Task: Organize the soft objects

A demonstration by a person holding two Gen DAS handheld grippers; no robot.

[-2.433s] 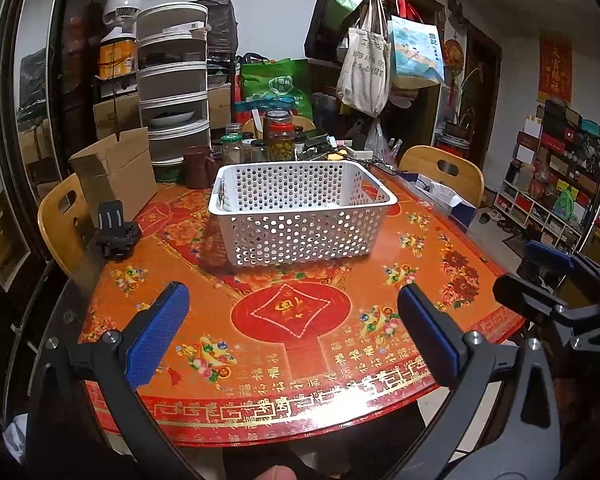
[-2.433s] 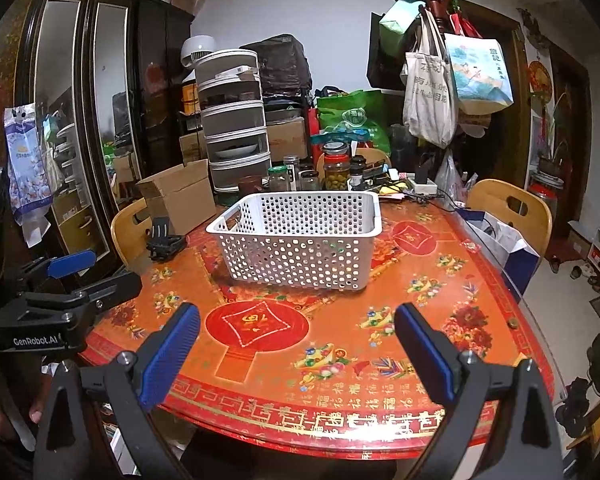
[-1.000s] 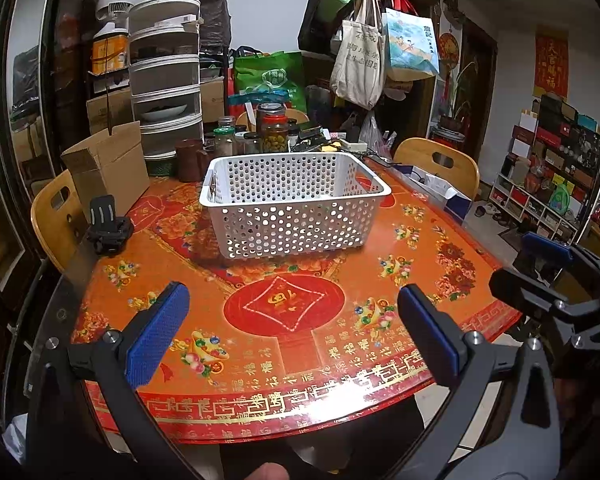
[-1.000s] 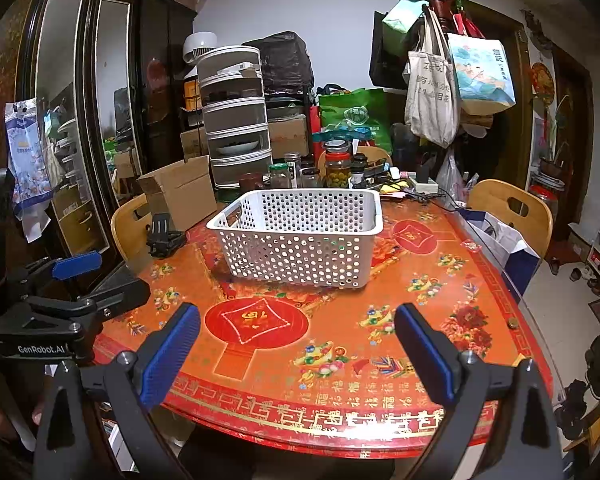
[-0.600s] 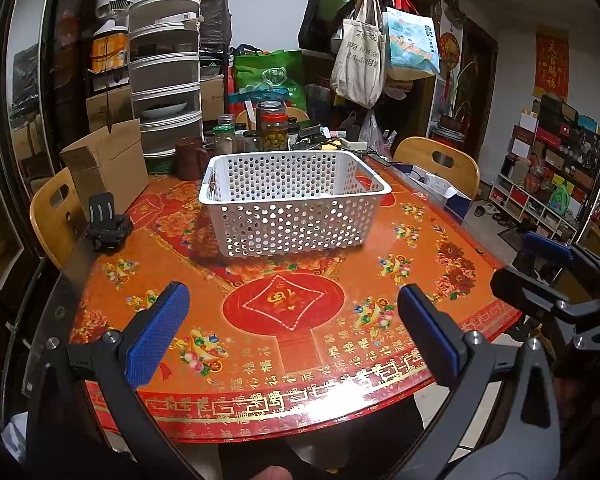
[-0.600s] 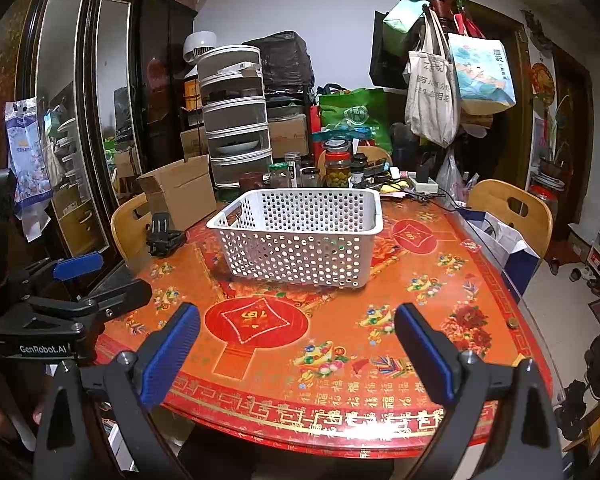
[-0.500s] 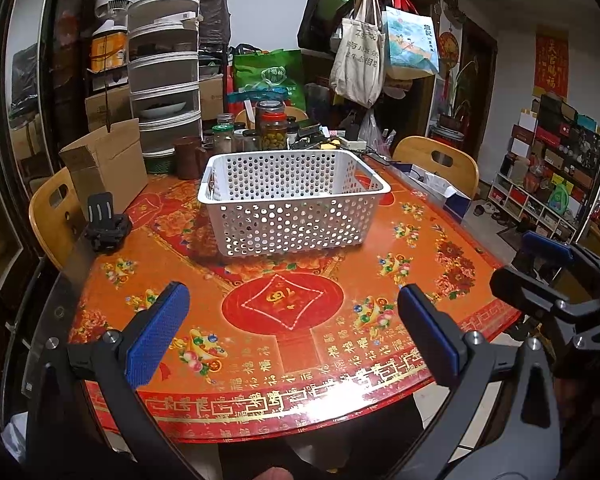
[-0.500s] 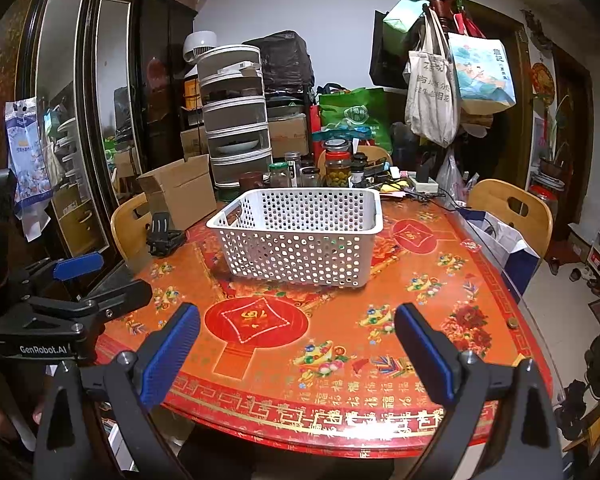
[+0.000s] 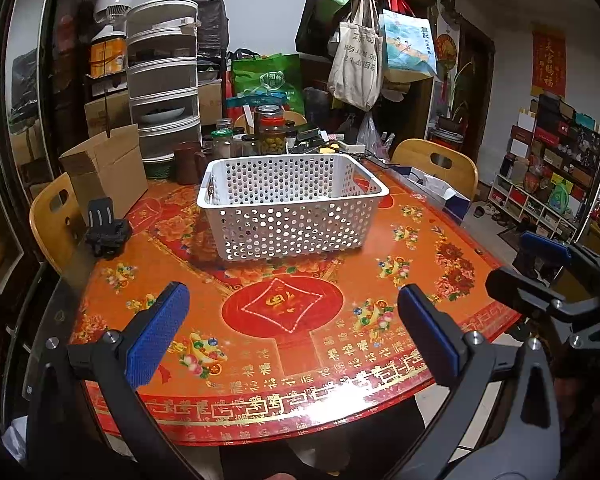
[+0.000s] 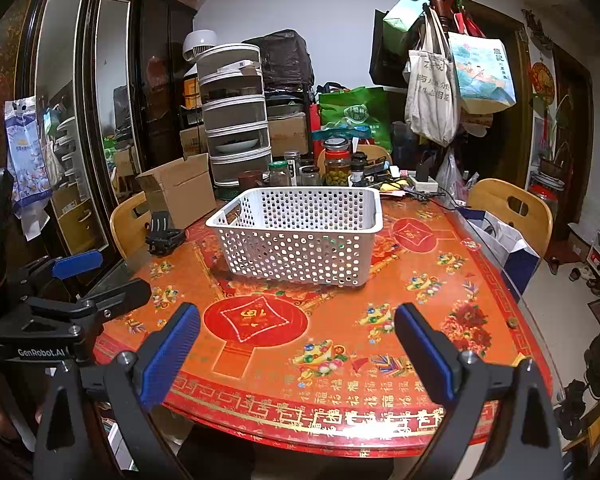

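A white perforated plastic basket (image 9: pixel 292 204) stands on the round red-and-gold table (image 9: pixel 284 344); it also shows in the right wrist view (image 10: pixel 300 232). It looks empty. No soft object lies on the table. My left gripper (image 9: pixel 292 332) is open and empty over the table's near edge. My right gripper (image 10: pixel 296 344) is open and empty, also over the near edge. The right gripper shows at the right of the left wrist view (image 9: pixel 548 276); the left gripper shows at the left of the right wrist view (image 10: pixel 80 280).
A black camera mount (image 9: pixel 106 232) and a cardboard box (image 9: pixel 104 168) sit at the table's left. Jars (image 9: pixel 272 132) and a stacked drawer unit (image 9: pixel 164 76) crowd the far side. Wooden chairs (image 9: pixel 436 164) ring the table. Bags hang on a coat rack (image 9: pixel 364 64).
Both views have shifted only slightly; the basket sits a little further left in the left wrist view. Both grippers stay open and empty.
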